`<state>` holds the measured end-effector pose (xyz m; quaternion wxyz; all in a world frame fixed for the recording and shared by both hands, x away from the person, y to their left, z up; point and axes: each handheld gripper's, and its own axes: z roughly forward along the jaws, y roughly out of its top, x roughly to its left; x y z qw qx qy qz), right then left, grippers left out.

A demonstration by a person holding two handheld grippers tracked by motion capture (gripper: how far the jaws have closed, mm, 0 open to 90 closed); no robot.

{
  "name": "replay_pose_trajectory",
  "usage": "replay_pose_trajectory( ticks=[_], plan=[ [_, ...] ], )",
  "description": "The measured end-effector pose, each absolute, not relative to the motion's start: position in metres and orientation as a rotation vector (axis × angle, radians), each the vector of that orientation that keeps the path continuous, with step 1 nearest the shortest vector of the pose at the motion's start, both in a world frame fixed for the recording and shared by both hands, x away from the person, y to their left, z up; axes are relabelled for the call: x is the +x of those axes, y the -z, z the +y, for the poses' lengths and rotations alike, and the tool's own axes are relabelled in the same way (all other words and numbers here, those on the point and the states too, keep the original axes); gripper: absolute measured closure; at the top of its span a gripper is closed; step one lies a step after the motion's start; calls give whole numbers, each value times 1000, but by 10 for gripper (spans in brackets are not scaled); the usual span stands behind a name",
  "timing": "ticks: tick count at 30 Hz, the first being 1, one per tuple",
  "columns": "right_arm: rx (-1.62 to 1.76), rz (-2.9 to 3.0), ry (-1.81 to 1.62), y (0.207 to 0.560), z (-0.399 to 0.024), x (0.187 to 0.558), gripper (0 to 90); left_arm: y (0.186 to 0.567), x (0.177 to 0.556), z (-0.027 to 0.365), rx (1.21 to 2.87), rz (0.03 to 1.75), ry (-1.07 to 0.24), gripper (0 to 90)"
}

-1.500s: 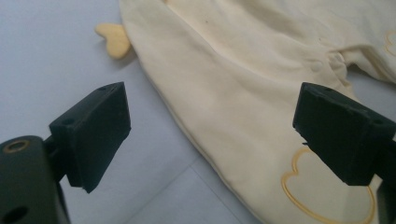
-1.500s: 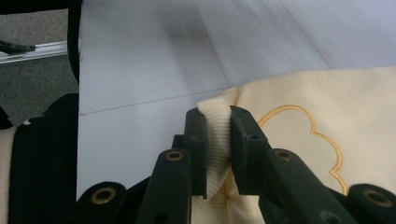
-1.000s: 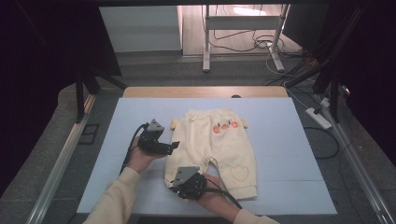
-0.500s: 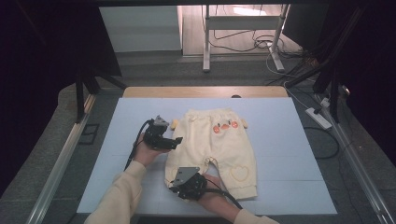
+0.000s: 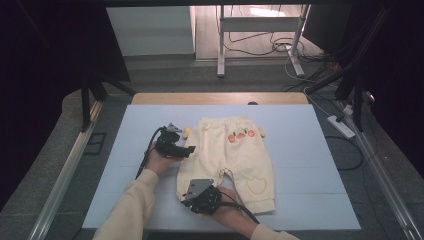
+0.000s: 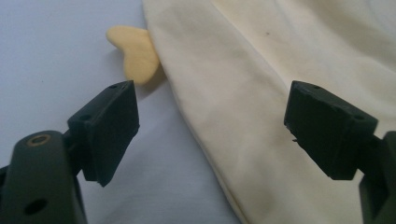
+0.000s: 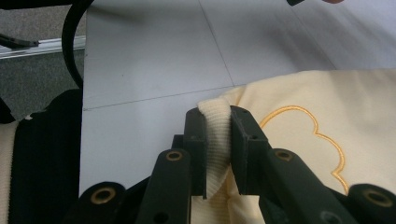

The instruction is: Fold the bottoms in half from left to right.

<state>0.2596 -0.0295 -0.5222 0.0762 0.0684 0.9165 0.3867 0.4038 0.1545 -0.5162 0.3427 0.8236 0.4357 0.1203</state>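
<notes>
Cream baby trousers (image 5: 235, 155) lie flat on a light blue mat (image 5: 310, 160), waist towards the far side. My left gripper (image 5: 191, 149) hovers at their left edge near the waist. In the left gripper view it (image 6: 210, 107) is open, one jaw over the mat and the other over the cream cloth (image 6: 261, 93), with a yellow heart-shaped tab (image 6: 135, 56) just ahead. My right gripper (image 5: 191, 196) sits at the near left leg end. In the right gripper view it (image 7: 217, 121) is shut on the ribbed cuff (image 7: 215, 140), beside an orange stitched outline (image 7: 303, 126).
The mat covers a wooden table (image 5: 220, 98) with metal rails (image 5: 65, 175) along both sides. A power strip (image 5: 341, 126) and cables lie on the floor at the right. A white stand (image 5: 220, 40) is beyond the table.
My left gripper has moved a little to the right and away from the person, closer to the trousers' left edge. The right gripper has stayed at the cuff.
</notes>
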Motion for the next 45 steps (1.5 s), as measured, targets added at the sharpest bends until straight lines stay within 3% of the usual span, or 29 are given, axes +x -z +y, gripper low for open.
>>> replay_pose_trajectory(
  ticks=[11, 27, 33, 45],
  plan=[
    [204, 2744, -1164, 523, -29, 259, 775, 524, 408, 149, 2173, 1135, -288, 245],
    [206, 2744, -1167, 524, -29, 259, 774, 531, 409, 145, 2208, 1124, -213, 587],
    [202, 2743, -1163, 524, -29, 259, 774, 531, 408, 142, 2212, 1098, -210, 793],
    [204, 2730, -1183, 521, -31, 259, 775, 525, 406, 146, 2188, 1086, -204, 836]
  ],
)
